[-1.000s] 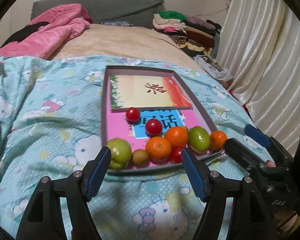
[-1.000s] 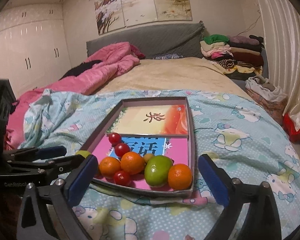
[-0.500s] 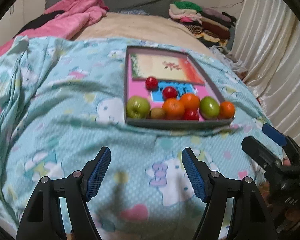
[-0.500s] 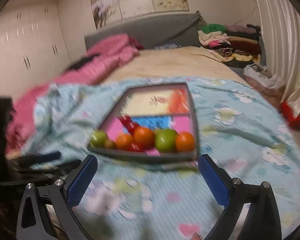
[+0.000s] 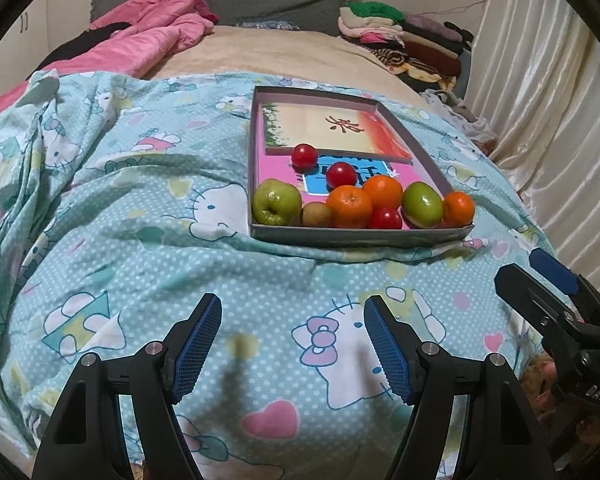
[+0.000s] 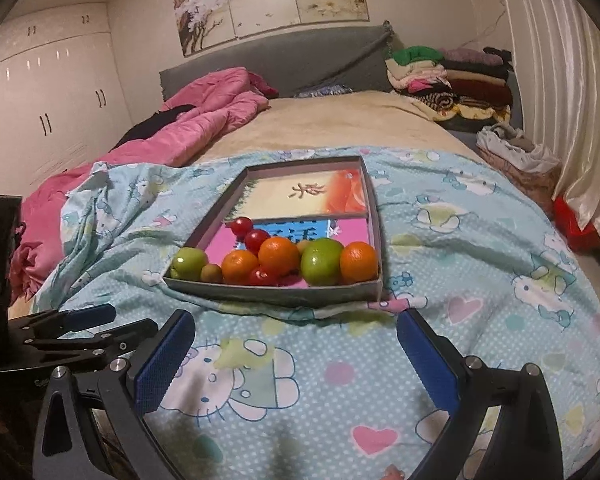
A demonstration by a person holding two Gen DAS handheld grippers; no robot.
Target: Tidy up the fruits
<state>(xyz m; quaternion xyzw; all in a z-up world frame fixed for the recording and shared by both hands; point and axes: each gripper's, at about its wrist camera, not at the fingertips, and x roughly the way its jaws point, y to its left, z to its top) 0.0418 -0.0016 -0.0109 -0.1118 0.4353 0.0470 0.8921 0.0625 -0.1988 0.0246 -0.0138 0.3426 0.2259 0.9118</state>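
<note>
On the bed, a shallow rectangular cardboard tray [image 5: 360, 237] lay on a soft, wrinkled cartoon-print quilt [image 5: 148, 240]. Along the tray's near wall sat the smooth, round fruits: a dimpled green apple [image 5: 276, 202], a small brown kiwi [image 5: 315, 213], glossy oranges [image 5: 349, 206] and red tomatoes [image 5: 386, 218]. Two more tomatoes lay farther back in the tray. Short of the tray, the left tongs [image 5: 292, 344] and the right tongs [image 6: 296, 356] stood wide apart over the quilt, ribbed blue pads [image 5: 200, 344] empty, touching nothing.
</note>
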